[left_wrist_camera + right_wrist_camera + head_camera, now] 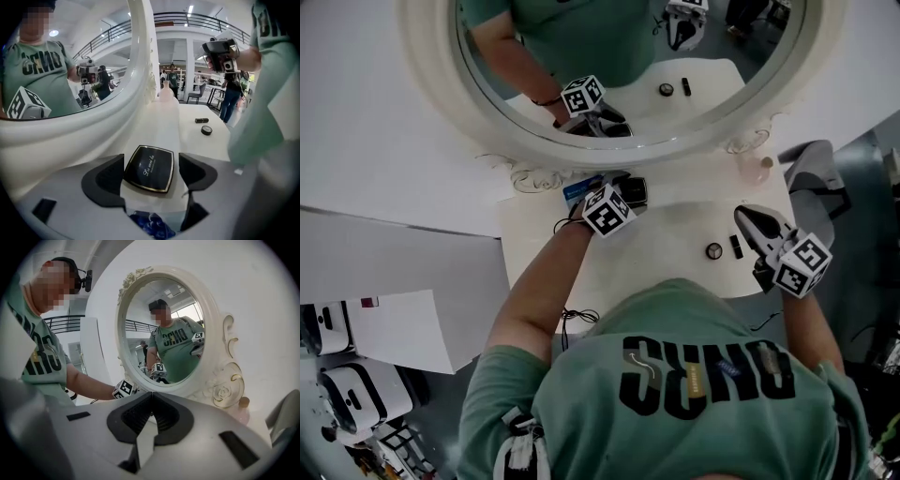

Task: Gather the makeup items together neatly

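A black square compact (pixel 150 168) with gold edging lies flat on the white dressing table (pixel 675 225), close to the mirror's base; in the head view the compact (pixel 635 190) is at the table's back left. My left gripper (pixel 152 164) is open, its pads standing on either side of the compact without pressing it. That left gripper (pixel 623 194) shows just behind its marker cube. A small round black jar (pixel 713 250) and a black lipstick tube (pixel 736 246) lie towards the right. My right gripper (pixel 742 214) hovers beside them, shut and empty, its right gripper (pixel 151 397) tips touching.
A large oval mirror in a white ornate frame (pixel 534 150) stands along the table's back. A pale pink bottle (pixel 762 169) sits at the back right. A blue packet (pixel 581 187) lies under my left gripper. Grey cloth (pixel 816 178) hangs at the right; paper (pixel 398 328) and gear lie lower left.
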